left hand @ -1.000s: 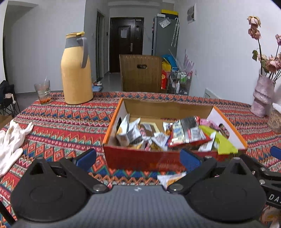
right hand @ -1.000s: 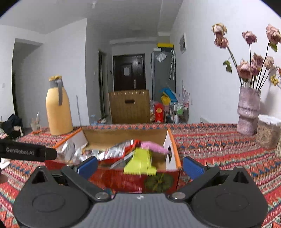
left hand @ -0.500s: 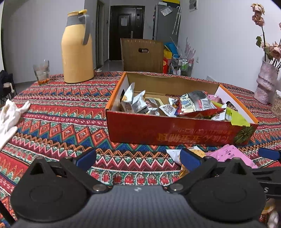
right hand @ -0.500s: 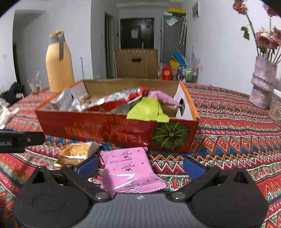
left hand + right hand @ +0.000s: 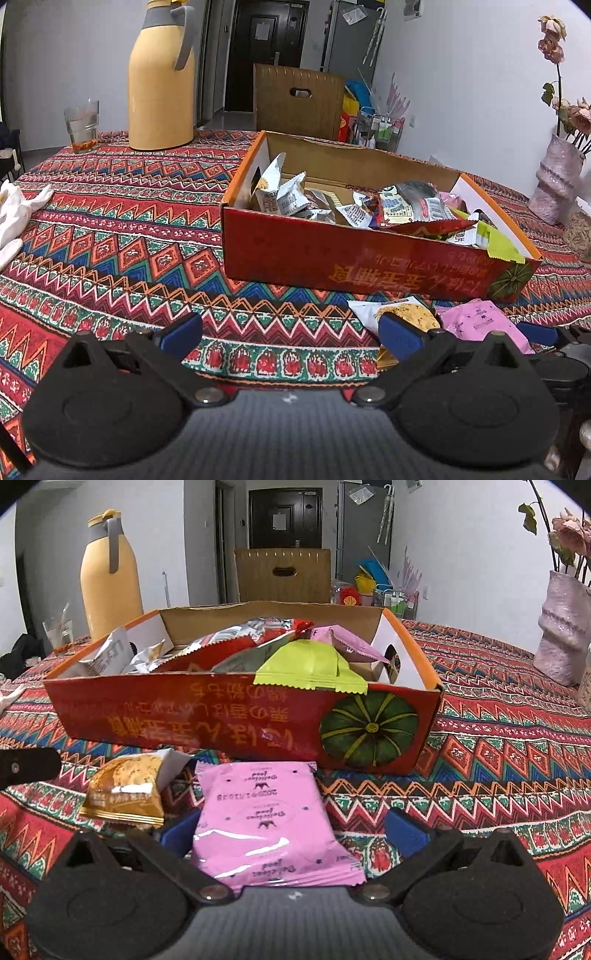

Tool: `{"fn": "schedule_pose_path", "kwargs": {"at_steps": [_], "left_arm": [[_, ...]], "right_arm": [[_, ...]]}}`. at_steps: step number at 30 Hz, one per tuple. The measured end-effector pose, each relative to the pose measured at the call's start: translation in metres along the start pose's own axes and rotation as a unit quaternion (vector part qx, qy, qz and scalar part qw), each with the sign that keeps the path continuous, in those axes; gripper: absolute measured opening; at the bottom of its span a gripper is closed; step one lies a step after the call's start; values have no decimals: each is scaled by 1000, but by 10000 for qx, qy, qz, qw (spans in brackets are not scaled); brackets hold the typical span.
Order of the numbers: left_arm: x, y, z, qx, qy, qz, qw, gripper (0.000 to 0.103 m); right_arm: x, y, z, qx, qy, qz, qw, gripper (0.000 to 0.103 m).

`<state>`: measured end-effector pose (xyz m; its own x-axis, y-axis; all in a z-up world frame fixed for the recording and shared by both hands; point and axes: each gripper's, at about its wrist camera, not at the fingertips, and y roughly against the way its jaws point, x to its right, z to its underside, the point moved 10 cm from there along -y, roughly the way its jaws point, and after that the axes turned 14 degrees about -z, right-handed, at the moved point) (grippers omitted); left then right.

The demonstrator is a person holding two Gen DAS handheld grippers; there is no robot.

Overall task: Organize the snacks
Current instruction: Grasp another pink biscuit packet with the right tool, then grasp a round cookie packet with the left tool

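A pink snack packet [image 5: 267,818] lies flat on the tabletop [image 5: 498,738], just in front of the red box [image 5: 221,720]. Its near end is hidden under the right claw [image 5: 293,832]. The claw's two blue fingers are spread wide, one on each side of the packet, and they hold nothing. The small writing on the packet is upside down; it looks like "Delicious food", but the date line is too blurry to read well.

Just left of it lies a golden cookie packet [image 5: 127,788], partly on a white wrapper. Its label is too small to read.

The red box sits on the tabletop behind both packets. It is full of snack packets: a green packet [image 5: 310,670] hangs over the front wall, and silver and red ones [image 5: 413,206] are piled inside. The yellow writing on the front is upside down and not in English letters. A green pumpkin picture [image 5: 369,729] is at its right end.

The left claw [image 5: 290,332] is wide open too, over bare cloth, holding nothing. Its right finger covers part of the cookie packet.

Far off to the left stand a yellow jug [image 5: 160,74] and a glass [image 5: 81,125]. A white glove [image 5: 18,214] is cut off at the left edge. A purple vase [image 5: 563,627] with flowers stands on the right.
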<state>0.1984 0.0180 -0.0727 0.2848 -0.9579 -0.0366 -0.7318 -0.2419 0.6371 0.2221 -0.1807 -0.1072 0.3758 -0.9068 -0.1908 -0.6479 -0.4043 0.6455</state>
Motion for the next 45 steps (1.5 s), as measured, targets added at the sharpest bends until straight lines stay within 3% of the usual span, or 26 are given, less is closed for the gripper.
{"fn": "schedule_pose_path", "kwargs": {"at_steps": [3, 4, 6, 7, 16, 25, 32, 39, 45], "left_arm": [[0, 2, -1, 35, 14, 19, 10000, 103], [0, 2, -1, 41, 15, 22, 10000, 103], [0, 3, -1, 59, 29, 20, 10000, 103], [-1, 3, -2, 65, 36, 30, 10000, 103], [2, -2, 0, 0, -10, 2, 10000, 103], [3, -5, 0, -2, -63, -142, 9999, 103], [18, 7, -5, -105, -255, -189, 9994, 103], [56, 14, -15, -38, -518, -215, 9984, 103], [81, -4, -7, -327, -550, -277, 9976, 103]], "right_arm": [[0, 0, 0, 79, -5, -56, 10000, 102], [0, 0, -1, 134, 30, -82, 9999, 95], [-5, 4, -2, 254, 130, -189, 9994, 68], [-6, 6, -3, 312, 151, -192, 9992, 62], [-2, 40, -9, 1068, 171, 33, 9941, 61], [31, 61, -4, 1441, -411, 326, 9882, 61], [38, 63, -1, 1474, -525, 377, 9870, 61], [40, 63, -1, 1498, -601, 355, 9862, 61], [43, 64, 0, 1517, -664, 422, 9853, 61]]}}
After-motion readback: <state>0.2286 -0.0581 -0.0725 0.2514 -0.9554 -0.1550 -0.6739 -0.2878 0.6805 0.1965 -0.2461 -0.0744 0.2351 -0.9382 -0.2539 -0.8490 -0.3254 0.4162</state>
